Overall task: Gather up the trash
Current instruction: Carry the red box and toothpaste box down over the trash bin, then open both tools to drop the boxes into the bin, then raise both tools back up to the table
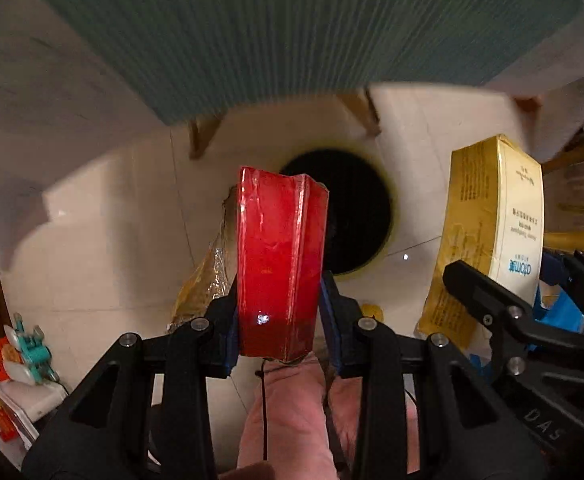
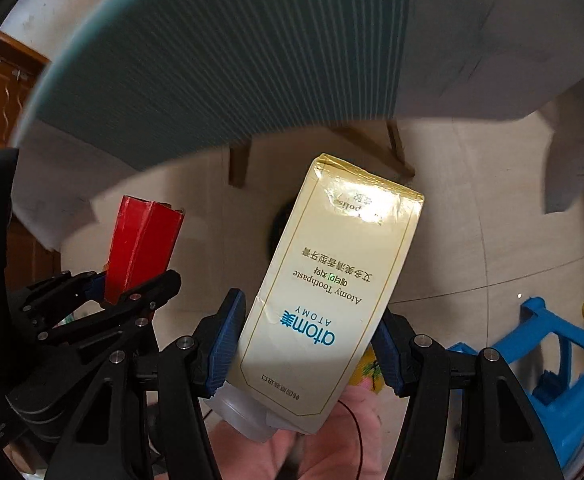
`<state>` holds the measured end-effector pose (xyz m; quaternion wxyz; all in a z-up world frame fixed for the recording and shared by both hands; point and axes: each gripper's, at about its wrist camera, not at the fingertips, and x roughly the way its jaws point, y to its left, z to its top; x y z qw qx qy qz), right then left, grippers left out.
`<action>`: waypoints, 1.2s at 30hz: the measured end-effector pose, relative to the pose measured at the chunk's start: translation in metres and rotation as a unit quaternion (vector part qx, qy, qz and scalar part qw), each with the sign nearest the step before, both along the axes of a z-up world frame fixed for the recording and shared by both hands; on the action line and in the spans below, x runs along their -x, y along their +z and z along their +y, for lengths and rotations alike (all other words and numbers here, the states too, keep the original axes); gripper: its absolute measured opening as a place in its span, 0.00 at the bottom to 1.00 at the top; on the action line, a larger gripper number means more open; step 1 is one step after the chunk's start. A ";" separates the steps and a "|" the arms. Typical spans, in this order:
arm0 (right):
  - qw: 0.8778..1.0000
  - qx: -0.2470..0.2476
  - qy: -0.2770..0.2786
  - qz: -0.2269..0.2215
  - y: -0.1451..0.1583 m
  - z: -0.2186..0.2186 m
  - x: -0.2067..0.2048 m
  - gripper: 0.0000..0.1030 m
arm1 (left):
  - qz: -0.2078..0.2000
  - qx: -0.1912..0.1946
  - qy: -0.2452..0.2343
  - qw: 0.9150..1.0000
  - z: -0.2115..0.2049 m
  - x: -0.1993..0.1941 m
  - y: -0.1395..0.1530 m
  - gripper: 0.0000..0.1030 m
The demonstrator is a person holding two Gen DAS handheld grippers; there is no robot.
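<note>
Left tongs [image 1: 280, 316] pinching red carton [image 1: 280, 256]; right tongs [image 2: 307, 340] pinching toothpaste box [image 2: 331, 280]. Both collected; drop into dark bin [image 1: 355, 212], frame centre, pending.

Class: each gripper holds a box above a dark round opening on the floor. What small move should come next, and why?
Probably lower the red box a little further over the dark round opening, then release. The left gripper has its jaws clamped on it, directly over that opening; the right gripper holds the toothpaste box alongside.
</note>
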<state>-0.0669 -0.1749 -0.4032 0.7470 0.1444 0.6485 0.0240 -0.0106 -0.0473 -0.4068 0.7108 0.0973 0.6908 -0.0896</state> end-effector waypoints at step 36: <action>0.999 0.022 0.006 0.032 -0.172 -0.022 -0.053 0.84 | 0.076 0.012 0.042 0.996 -0.003 -0.030 -0.129 0.63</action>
